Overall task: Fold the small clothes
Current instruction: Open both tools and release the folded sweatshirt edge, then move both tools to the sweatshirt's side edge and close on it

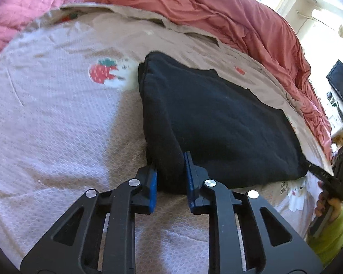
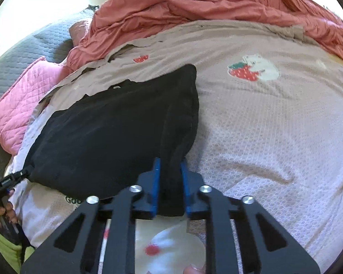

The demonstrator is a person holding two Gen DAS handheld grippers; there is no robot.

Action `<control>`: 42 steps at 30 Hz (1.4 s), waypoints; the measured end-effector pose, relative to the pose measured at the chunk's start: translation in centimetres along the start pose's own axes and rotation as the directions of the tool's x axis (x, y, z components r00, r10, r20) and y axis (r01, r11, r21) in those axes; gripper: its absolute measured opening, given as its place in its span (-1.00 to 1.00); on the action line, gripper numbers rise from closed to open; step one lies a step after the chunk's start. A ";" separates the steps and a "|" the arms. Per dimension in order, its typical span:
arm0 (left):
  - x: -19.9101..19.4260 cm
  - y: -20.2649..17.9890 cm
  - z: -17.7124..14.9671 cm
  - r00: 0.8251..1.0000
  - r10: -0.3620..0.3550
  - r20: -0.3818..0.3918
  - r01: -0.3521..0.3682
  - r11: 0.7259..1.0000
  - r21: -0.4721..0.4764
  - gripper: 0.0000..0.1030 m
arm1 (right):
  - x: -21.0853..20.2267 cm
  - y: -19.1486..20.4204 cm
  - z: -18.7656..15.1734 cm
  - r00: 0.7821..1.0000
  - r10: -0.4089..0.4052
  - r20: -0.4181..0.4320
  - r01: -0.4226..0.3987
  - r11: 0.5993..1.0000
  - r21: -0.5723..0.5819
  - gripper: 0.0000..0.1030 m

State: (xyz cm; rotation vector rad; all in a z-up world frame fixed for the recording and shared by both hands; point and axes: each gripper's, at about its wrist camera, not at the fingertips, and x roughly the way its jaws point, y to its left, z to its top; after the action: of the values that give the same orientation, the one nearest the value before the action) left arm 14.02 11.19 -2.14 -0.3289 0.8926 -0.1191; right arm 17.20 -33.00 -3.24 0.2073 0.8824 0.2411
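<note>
A black garment [image 1: 217,123] lies spread on the bed, its near edge lifted between my two grippers. My left gripper [image 1: 171,166] is shut on the garment's near left corner, the cloth bunched between the blue pads. My right gripper [image 2: 170,171] is shut on the garment's [image 2: 116,132] near right corner in the same way. In the left wrist view the right gripper [image 1: 320,173] shows at the garment's far right corner. In the right wrist view the left gripper [image 2: 16,175] shows at the garment's left corner.
The bed has a beige quilted sheet [image 1: 57,125] with strawberry prints [image 1: 101,72]. A rumpled red duvet [image 1: 217,11] lies along the far side. A pink quilted pillow [image 2: 25,91] and a grey cover [image 2: 22,50] lie beyond the garment. A dark screen [image 1: 341,84] stands at the right.
</note>
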 end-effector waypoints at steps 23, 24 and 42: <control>-0.3 0.5 -0.4 0.999 0.037 -0.023 -0.037 0.999 -0.009 -0.62 | -0.6 0.0 -0.2 0.988 -0.151 -0.008 0.151 0.988 -0.038 -0.04; -0.4 0.5 -0.4 0.999 0.038 -0.022 -0.038 0.999 -0.008 -0.61 | -0.9 0.1 -0.1 0.988 -0.152 -0.002 0.152 0.988 -0.035 0.01; -2.5 1.1 -0.3 0.998 0.059 0.021 -0.058 0.998 -0.018 -0.54 | -3.5 6.1 0.8 0.994 -0.054 0.093 0.067 0.988 -0.142 0.54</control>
State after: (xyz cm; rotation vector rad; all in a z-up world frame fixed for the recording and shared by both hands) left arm 12.13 12.75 -0.80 -0.3192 0.8816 -0.0538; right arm 14.93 -28.28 1.57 0.0558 0.7777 0.2363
